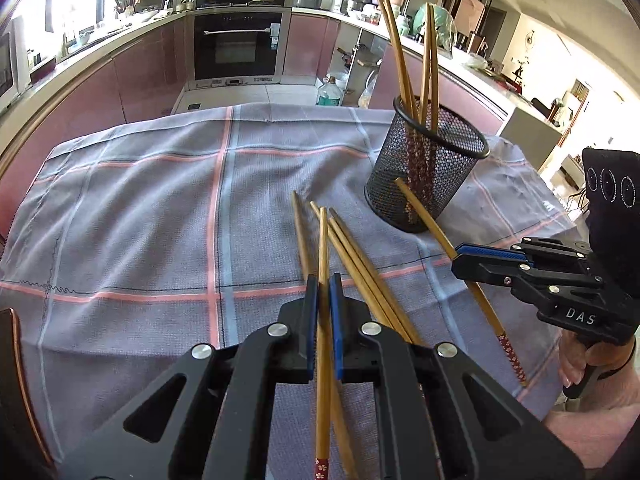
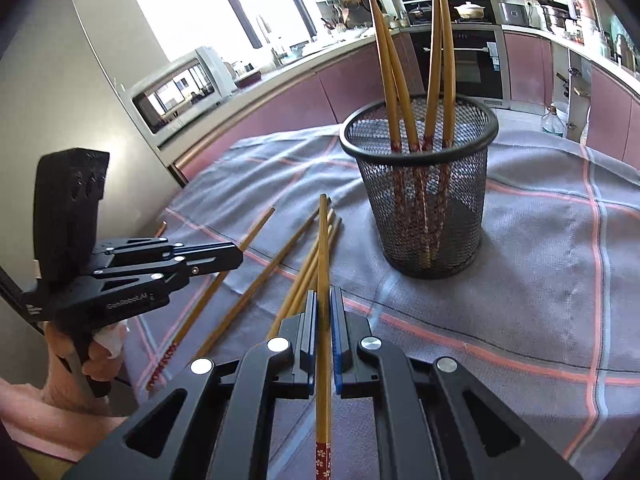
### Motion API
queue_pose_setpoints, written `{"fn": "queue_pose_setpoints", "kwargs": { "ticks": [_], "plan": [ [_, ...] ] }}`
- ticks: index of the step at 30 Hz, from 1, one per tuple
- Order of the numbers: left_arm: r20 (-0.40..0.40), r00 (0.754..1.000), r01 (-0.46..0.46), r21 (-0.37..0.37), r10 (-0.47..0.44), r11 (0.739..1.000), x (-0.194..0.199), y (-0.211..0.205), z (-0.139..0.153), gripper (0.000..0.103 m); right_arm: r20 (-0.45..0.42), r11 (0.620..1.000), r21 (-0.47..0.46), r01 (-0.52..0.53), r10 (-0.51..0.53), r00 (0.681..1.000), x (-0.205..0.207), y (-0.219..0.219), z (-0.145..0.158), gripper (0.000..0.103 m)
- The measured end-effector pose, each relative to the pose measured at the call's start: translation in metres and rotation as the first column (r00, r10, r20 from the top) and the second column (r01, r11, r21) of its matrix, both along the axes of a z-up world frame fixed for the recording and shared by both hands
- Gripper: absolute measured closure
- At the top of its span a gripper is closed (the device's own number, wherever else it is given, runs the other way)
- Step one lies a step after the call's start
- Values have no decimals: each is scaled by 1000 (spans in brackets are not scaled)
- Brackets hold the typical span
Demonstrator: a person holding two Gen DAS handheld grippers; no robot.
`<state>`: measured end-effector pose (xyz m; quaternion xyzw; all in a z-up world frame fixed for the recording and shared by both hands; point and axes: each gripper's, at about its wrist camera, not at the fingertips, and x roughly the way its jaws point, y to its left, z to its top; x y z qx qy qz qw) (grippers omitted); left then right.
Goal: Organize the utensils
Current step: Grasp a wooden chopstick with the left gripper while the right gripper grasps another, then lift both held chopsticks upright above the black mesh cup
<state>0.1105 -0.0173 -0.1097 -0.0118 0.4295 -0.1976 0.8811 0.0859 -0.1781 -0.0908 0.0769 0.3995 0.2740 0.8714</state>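
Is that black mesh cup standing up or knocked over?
Upright. The mesh cup stands on the cloth, rim up, with chopsticks poking out.

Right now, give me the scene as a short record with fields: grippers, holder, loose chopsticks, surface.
left gripper: shut on a chopstick, tip pointing away
right gripper: shut on another chopstick, tip pointing away
holder: black mesh cup, upright on the cloth, four chopsticks standing in it, patterned ends down
loose chopsticks: several lying on the cloth near the holder; exact count unclear
surface: grey cloth with pink lines
done: four in the holder, two gripped, rest still lying
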Motion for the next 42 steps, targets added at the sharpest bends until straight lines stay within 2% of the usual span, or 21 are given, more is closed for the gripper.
{"fn": "queue_pose_setpoints", "kwargs": {
  "ticks": [11,25,42],
  "plan": [
    [58,998,25,-81,-21,996,-15,3,25,96,112,997,71,-18,9,994,-13,-9,36,98],
    [181,980,107,-150,-79,983,-41,4,85,96,219,992,123,-12,-15,976,-20,-27,72,98],
    [284,957,134,-224,-67,965,-40,0,138,96,336,995,99,0,-33,941,-19,-33,109,98]
  ]
}}
